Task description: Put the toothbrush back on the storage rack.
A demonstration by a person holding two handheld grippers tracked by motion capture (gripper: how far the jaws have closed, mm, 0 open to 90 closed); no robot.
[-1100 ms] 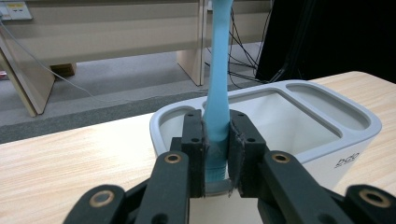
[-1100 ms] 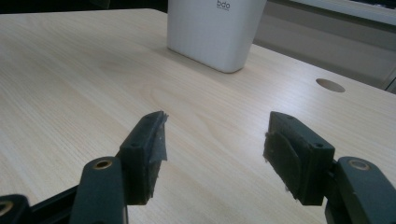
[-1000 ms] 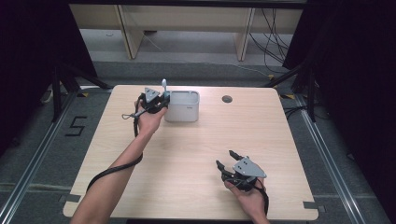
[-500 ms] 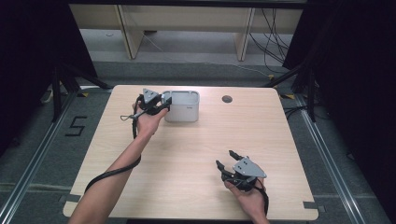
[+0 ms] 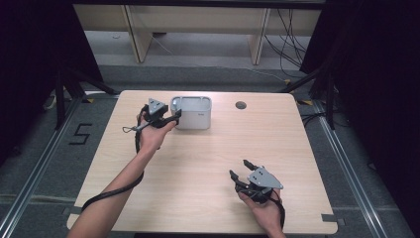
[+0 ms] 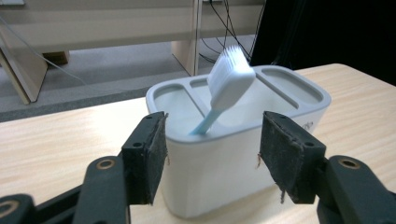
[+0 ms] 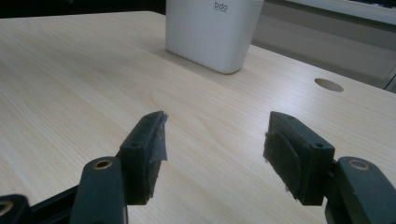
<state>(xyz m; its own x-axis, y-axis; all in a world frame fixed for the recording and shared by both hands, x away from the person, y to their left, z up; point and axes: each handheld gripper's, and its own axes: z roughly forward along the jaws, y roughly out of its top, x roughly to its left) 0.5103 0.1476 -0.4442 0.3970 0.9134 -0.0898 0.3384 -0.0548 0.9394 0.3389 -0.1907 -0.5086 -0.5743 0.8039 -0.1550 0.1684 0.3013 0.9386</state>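
A white compartmented holder [image 5: 191, 112] stands at the table's far middle. In the left gripper view a light blue toothbrush [image 6: 224, 88] leans in the holder [image 6: 233, 154], bristle head up. My left gripper [image 5: 174, 117] sits just left of the holder. Its jaws have just been opening, and they now stand wide apart and open [image 6: 214, 149] in front of the holder's wall, touching nothing. Near the front right of the table my right gripper [image 5: 239, 168] rests open; nothing lies between its jaws [image 7: 215, 140], and the holder [image 7: 212, 32] shows far ahead of them.
A round cable hole [image 5: 241, 105] lies in the tabletop right of the holder. Wooden shelving and cables stand beyond the far edge. The light wood table [image 5: 208, 163] spreads bare between the two hands.
The toothbrush stood upright in my left gripper above the holder, then dropped into it. The left jaws opened and the hand drew back a little. The right gripper kept still.
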